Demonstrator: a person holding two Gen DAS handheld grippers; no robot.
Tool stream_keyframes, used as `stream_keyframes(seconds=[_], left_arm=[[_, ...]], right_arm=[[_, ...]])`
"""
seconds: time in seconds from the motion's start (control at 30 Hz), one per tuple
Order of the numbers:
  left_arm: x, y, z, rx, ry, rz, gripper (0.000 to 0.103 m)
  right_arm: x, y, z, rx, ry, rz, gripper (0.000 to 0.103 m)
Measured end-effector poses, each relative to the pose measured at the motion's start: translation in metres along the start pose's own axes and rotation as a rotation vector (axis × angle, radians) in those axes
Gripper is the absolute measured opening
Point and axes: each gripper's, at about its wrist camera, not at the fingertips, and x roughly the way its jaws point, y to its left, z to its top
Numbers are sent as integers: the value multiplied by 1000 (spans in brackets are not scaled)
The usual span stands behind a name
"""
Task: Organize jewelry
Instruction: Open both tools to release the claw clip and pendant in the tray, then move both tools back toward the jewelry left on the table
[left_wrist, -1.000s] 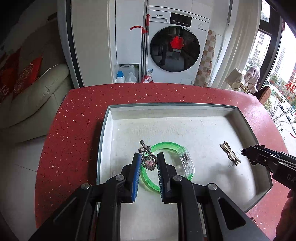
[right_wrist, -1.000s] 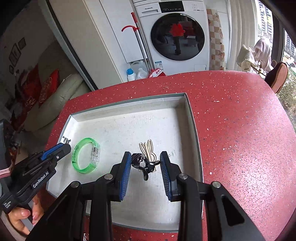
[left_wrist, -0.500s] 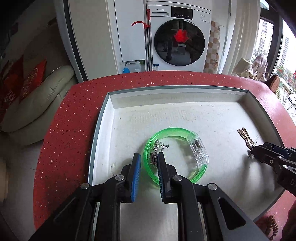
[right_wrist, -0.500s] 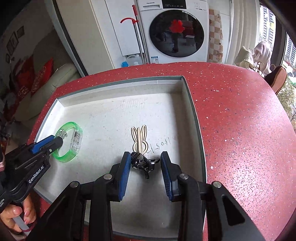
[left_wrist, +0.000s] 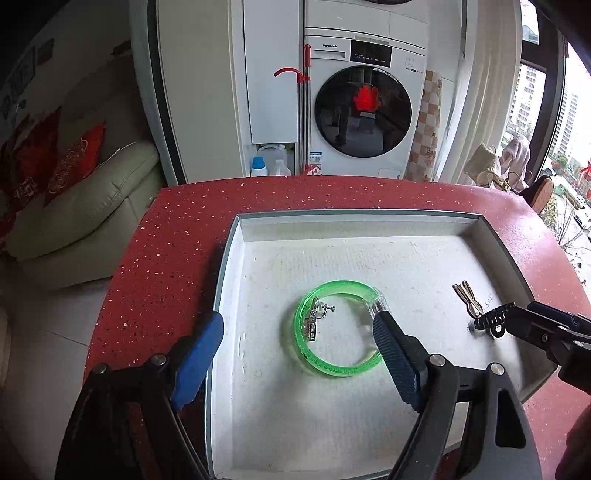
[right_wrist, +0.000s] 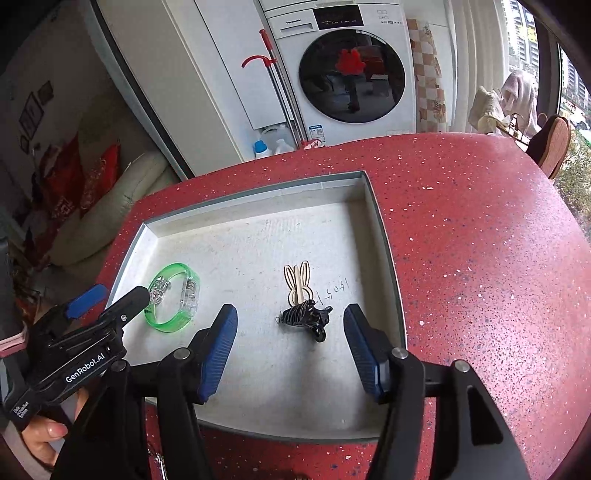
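Red speckled stone makes up the bench (right_wrist: 480, 258), and set on it is the shallow white tray (right_wrist: 384, 243), which serves here as the landmark for everything else. Inside the tray, toward its left side, lies the green bangle (left_wrist: 338, 328), flat on the floor of the tray, and within its ring rests a small silver heart charm (left_wrist: 312, 321) with its bits of chain, touching the bangle's inner left edge. Toward the tray's right side a pale rabbit-shaped clip (right_wrist: 297, 282) lies flat, and a black hair claw clip (right_wrist: 304, 317) sits just in front of it, touching its lower end. The left claw (left_wrist: 297, 352) hangs spread wide above the tray's near left part, holding nothing, one finger out over the tray's left rim. The right claw (right_wrist: 290, 341) is likewise spread wide and empty, its fingers on either side of the black clip but apart from it. Judging from this, four pieces already sit in the tray in two small groups, so the sorting looks largely done; whether more jewelry waits outside the tray cannot be told.
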Motion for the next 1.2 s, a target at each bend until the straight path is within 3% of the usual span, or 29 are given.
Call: stream_keyframes(seconds=[0.17, 0.27, 0.43, 0.6, 0.7, 0.83, 1.2], left_arm=[[-19, 7, -2, -8, -31, 13, 103], [-29, 10, -5, -17, -21, 8, 103], [-49, 12, -18, -11, -6, 2, 103], [-69, 13, -38, -8, -4, 25, 103], [-76, 11, -51, -6, 27, 7, 103], [-84, 5, -70, 20, 76, -62, 103], [-103, -9, -120, -22, 142, -121, 103]], right_arm=[[-16, 4, -3, 4, -29, 28, 81], [-28, 7, -7, -3, -53, 32, 82], [-50, 7, -12, 5, -96, 43, 94], [-69, 5, -23, -5, -117, 53, 94], [-79, 4, -33, -7, -127, 63, 103], [-93, 0, -49, 7, -120, 87, 103], [-112, -9, -107, -10, -14, 53, 103]])
